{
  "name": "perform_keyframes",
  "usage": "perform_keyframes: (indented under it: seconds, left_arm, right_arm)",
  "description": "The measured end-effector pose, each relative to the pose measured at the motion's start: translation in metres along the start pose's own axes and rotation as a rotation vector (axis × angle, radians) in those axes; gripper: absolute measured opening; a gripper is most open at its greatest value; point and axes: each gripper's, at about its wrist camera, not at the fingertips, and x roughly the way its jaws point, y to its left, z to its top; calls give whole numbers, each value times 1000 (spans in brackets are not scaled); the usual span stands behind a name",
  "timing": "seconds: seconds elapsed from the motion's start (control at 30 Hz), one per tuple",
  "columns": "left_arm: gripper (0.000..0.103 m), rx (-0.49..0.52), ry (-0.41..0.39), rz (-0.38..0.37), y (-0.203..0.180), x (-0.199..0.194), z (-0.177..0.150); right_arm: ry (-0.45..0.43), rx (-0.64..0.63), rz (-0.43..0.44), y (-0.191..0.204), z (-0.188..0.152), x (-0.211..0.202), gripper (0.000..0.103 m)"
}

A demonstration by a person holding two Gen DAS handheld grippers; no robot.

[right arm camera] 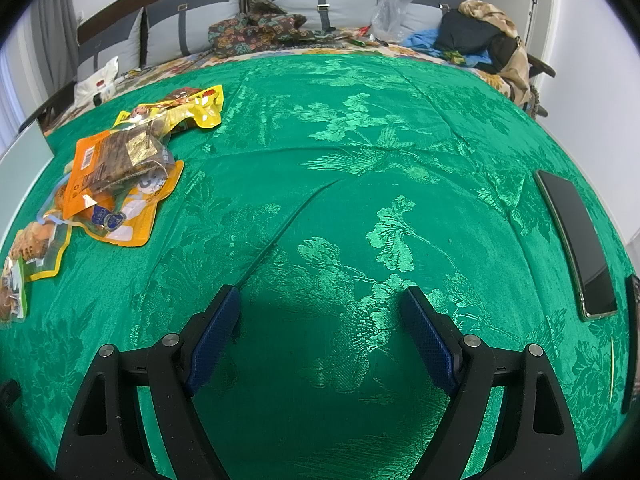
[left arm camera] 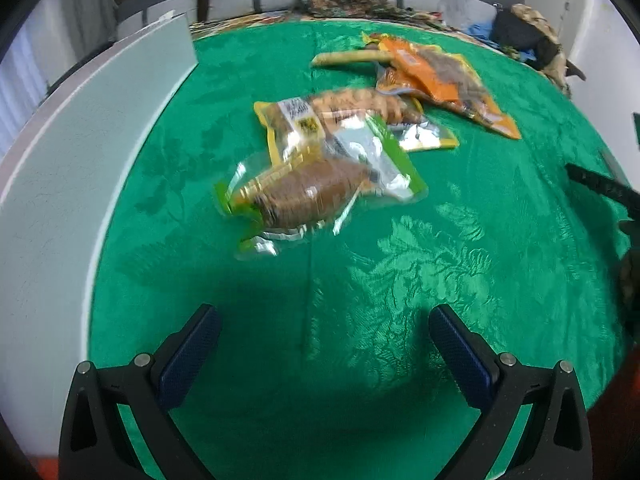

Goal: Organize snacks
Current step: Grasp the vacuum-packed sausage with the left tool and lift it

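1. Both grippers are empty, hovering over the shiny green floral damask tablecloth (right arm camera: pixel 360 152). The left gripper (left arm camera: pixel 324 332) has its jaws spread wide, and so does the right gripper (right arm camera: pixel 320 312) (blue textured pads on black fingers).
2. The snacks sit in a loose, overlapping line on the cloth ahead of the left gripper, running away from it toward the far right.
3. Nearest is a green-edged clear plastic pouch of brown ridged biscuits (left arm camera: pixel 312 188), long axis slanting from near-left to far-right.
4. It overlaps a yellow-edged crinkly pouch (left arm camera: pixel 344 120) of pale orange pieces.
5. Farther back is an orange foil-like pouch (left arm camera: pixel 444 80) with dark brown contents, long axis slanting toward the near right.
6. A white flat board (left arm camera: pixel 80 152) runs along the left edge.
7. A dark glossy phone (right arm camera: pixel 576 240) lies far right, well apart from the snacks.
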Motion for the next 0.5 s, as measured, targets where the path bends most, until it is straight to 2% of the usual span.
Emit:
perform_keyframes:
  seconds: [0.17, 0.27, 0.33, 0.4, 0.5]
  left_arm:
    - [103, 69, -35, -17, 8, -15, 52]
    - [103, 105, -19, -93, 8, -5, 83]
    - [103, 159, -12, -97, 4, 3, 94]
    - [103, 218, -14, -61, -2, 13, 103]
    - [103, 232, 37, -130, -5, 27, 105]
  right_arm:
    - [0, 0, 0, 0, 0, 0, 86]
    - [0, 0, 0, 0, 0, 0, 86]
    - [0, 0, 0, 0, 0, 0, 86]
    - [0, 0, 0, 0, 0, 0, 86]
    - [0, 0, 0, 0, 0, 0, 86]
